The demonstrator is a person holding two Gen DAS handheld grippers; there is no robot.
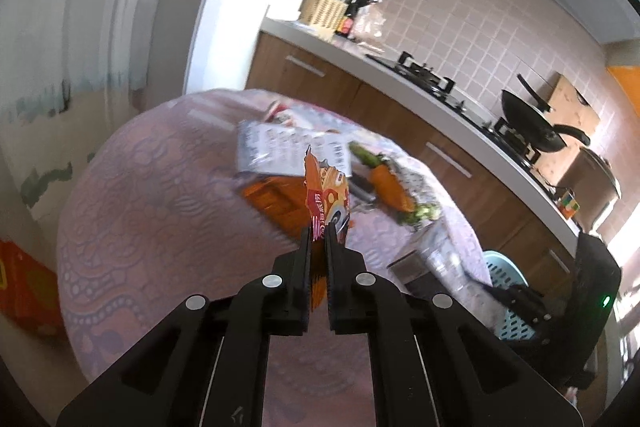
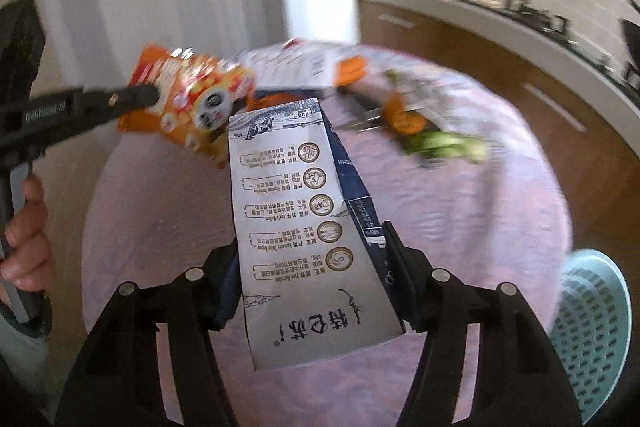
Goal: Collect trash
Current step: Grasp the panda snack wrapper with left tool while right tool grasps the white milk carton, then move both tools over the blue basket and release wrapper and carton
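Kitchen table [image 2: 500,211] under a lilac cloth, litter on it.
Left gripper [image 1: 319,233] pinches an orange snack wrapper [image 1: 326,195]; right gripper [image 2: 312,239] clamps a white milk carton [image 2: 304,227].

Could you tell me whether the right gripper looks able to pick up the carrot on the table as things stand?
Probably not yet. The right gripper is already clamped on a milk carton, so its jaws are full. The carrot lies uncovered further back on the table, beyond the carton; the carton would need dropping first.

- Two grippers: left [image 1: 319,227], right [image 2: 316,251].
- One orange snack wrapper [image 2: 192,99].
- One white carton [image 2: 304,227].
- One round table [image 2: 500,195].
- One blue basket [image 2: 592,339], near right.
- Two dark pans [image 1: 532,119], far right.
- One hand [image 2: 28,235], left.
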